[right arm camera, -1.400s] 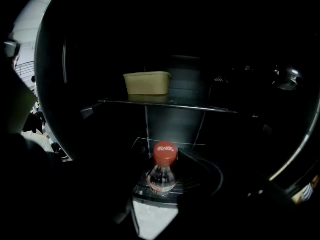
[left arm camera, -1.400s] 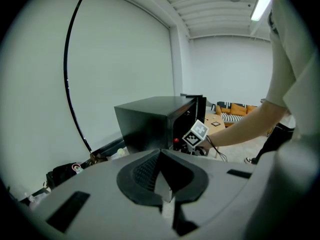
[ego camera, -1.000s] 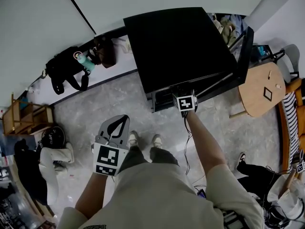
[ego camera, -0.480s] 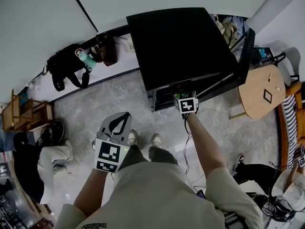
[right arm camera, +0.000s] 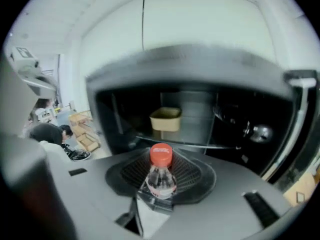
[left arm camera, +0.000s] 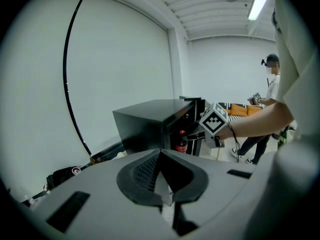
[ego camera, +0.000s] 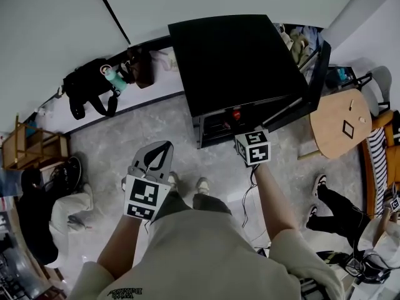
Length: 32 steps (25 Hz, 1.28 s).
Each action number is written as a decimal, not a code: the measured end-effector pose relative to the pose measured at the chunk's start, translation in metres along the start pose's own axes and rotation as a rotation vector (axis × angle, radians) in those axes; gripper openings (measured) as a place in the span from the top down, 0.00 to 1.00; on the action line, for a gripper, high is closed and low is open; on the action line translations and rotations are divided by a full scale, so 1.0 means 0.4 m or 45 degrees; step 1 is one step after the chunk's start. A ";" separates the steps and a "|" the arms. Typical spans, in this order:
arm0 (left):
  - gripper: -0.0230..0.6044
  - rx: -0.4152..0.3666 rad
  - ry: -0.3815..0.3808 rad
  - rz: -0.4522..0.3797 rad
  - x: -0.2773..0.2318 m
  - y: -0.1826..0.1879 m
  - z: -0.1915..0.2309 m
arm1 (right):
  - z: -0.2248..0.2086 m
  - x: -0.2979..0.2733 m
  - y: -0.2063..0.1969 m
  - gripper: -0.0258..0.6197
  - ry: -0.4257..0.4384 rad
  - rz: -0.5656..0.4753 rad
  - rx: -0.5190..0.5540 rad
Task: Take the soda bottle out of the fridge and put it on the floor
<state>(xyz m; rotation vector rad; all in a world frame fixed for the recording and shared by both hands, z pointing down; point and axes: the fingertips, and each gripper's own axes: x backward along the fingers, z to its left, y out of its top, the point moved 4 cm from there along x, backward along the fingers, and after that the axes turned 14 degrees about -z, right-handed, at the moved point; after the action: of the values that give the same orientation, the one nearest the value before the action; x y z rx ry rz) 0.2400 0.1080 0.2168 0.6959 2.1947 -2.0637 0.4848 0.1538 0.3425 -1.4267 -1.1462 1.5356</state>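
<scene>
Right claw [right arm camera: 160, 178] higher, back from fridge [ego camera: 237, 61], just closed on red-capped soda bottle [right arm camera: 161, 159]

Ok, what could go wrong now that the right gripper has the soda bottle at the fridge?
The jaws of the right gripper have just closed on the soda bottle high up, near its red cap, so the body might swing or slip. It is close to the open fridge and might clip the door coming out.

a plain office-like room: white walls [ego camera: 56, 24], mini fridge [ego camera: 237, 61], bags [ego camera: 87, 92] on floor [ego camera: 125, 145].
</scene>
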 end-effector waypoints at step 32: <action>0.96 -0.027 0.258 0.010 0.162 0.014 -0.003 | 0.385 0.257 0.331 0.79 0.618 -0.133 0.297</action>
<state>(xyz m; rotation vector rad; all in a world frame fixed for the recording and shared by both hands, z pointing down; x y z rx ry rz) 0.1841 0.1278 0.1900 0.9485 2.3073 -2.0451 0.3280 0.1865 0.1810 -1.4470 -0.7115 1.1214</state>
